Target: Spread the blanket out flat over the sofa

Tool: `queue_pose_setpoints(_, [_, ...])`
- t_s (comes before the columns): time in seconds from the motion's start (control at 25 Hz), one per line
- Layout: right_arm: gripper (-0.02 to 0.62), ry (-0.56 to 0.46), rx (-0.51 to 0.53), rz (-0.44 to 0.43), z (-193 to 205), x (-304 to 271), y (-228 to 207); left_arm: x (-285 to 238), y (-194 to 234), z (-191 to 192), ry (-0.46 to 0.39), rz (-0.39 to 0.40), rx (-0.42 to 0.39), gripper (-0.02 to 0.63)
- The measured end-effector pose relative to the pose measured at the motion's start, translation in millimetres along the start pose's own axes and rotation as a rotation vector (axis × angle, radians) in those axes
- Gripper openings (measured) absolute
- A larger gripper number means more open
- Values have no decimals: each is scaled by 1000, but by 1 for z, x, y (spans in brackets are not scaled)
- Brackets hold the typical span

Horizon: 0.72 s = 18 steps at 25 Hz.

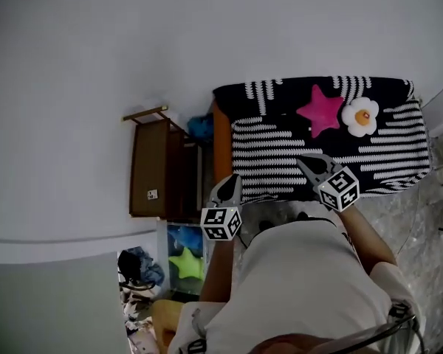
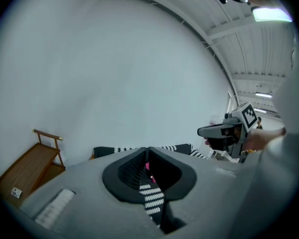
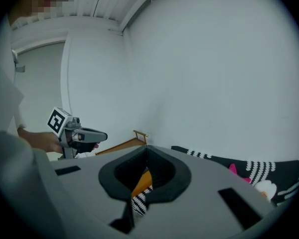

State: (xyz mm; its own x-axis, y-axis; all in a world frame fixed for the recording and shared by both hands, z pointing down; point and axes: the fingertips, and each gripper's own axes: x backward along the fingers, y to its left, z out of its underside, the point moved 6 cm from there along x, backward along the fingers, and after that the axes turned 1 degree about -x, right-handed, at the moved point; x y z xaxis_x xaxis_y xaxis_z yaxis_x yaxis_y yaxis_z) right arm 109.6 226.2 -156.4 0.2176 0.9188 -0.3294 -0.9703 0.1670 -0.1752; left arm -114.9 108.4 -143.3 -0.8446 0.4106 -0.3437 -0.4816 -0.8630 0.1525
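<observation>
Head view first: the soft black fabric blanket with white dashed stripes (image 1: 280, 146) is draped over the orange-brown wooden-sided sofa (image 1: 221, 142), covering its back and seat and hanging down its front, so it looks mostly spread already imo. There's a pink star and a white egg-looking flower on top of the sofa; can't tell if they're cushions or print. The left claw (image 1: 232, 180) sits at the sofa's front by its left arm, and the right claw (image 1: 304, 161) is nearer the middle of the sofa's front. Left gripper view: the jaws are nearly together, with a strip of the striped cloth (plus a pink fleck) pinched between the pads. The rest lies on the sofa beyond the tips. Right gripper view: same deal, jaws clamped on a fold of striped cloth with an orange bit showing, and the sofa is off to the right. My guess is it handles light and totally floppy, so it'll sag and bunch. Best to hold it along the near hem, hands wide apart, and not yank or the pinch may slip.
</observation>
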Motion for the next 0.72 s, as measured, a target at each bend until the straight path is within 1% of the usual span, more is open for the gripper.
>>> queue_pose_setpoints(0.2, [5, -15, 15, -5, -4, 19, -21, 2, -11, -3, -10, -23, 11, 31])
queue_pose_setpoints(0.4, [5, -44, 52, -27, -11, 28, -24, 0, -19, -6, -25, -38, 14, 31])
queue_pose_setpoints(0.72, [5, -50, 46, -38, -13, 37, -36, -11, -32, -6, -22, -43, 22, 31])
